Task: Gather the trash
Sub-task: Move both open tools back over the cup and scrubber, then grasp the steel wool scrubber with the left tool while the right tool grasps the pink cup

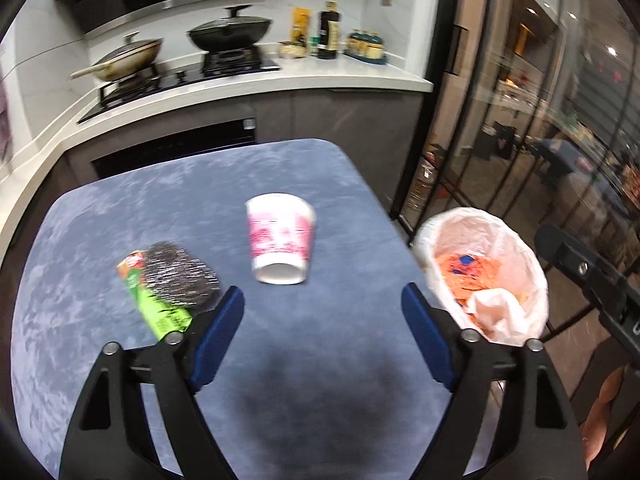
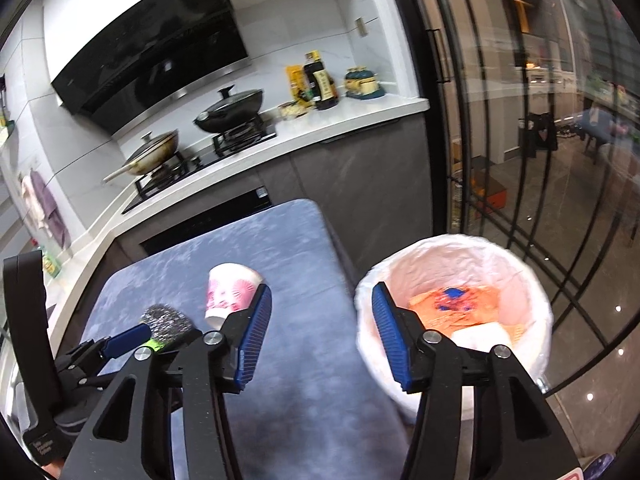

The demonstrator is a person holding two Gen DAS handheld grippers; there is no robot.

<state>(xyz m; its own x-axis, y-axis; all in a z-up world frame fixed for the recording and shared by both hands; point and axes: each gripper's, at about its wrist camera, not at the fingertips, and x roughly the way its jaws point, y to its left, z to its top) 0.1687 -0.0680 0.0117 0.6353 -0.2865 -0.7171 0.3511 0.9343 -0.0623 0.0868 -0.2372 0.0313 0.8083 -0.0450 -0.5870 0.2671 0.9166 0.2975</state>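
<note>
Both grippers released; wrapper half hidden under scourer (cup blurred)

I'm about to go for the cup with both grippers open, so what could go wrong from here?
1. The cup lies on its side on the blue table; a nudge from a finger could roll it away.
2. The steel scrubber sits close by the left gripper and might get knocked.
3. The bin stands off the table's edge beside the right gripper, so a short drop could miss.
</note>
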